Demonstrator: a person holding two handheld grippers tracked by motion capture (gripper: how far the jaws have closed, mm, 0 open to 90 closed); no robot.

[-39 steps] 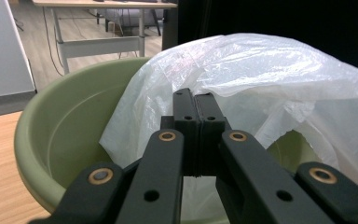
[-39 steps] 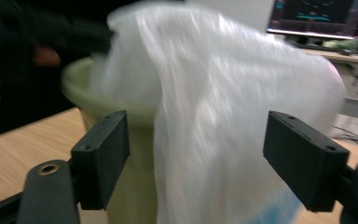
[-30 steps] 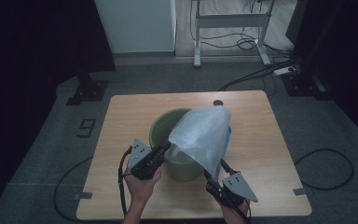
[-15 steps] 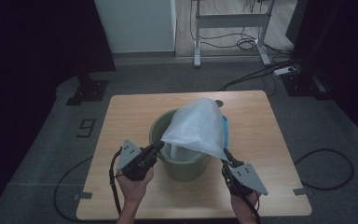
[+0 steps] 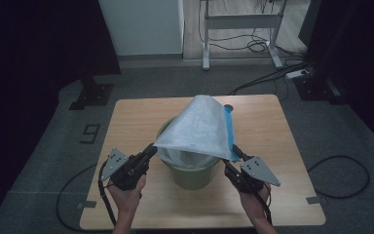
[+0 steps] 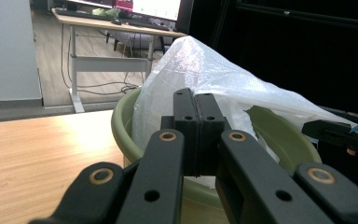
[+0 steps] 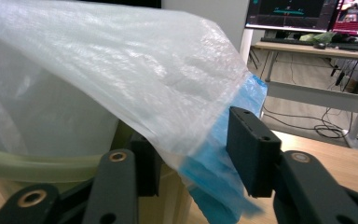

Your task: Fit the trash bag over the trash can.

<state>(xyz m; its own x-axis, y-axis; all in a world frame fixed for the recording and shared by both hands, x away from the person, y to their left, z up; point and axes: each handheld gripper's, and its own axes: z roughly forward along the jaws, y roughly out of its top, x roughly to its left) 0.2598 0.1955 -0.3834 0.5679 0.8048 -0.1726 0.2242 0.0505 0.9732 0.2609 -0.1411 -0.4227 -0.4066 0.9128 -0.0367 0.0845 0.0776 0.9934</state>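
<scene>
High view: one green bucket [image 5: 191,174] stands near the middle of the wooden tabletop [image 5: 126,122], with one translucent white bag [image 5: 197,129] partly inside it and rising above its rim as a tent-like sheet. One blue strip [image 5: 230,131] runs along the bag's edge on the right side of the bucket.

Two tongs are present. The left tongs [image 5: 148,151] sit just left of the bucket rim, and the right tongs [image 5: 233,156] sit just right of it, at the lower end of the blue strip. Each is held by one hand on the near side of the bucket.

Left gripper view: the left tongs [image 6: 196,126] have their jaws pressed together with no visible gap. The bag lies directly behind them, but whether film is caught between the pads cannot be told.

Right gripper view: the right tongs [image 7: 193,149] are parted, with the bag's white and blue edge passing between the jaws. The pads do not appear to clamp it.

Key relation: the bag's open edge spans the bucket from left tongs to right tongs, and its long axis runs up and away from the near rim. Both tongs stand about equally close to the bucket. Fitting the bag over the rim is the probable step.
</scene>
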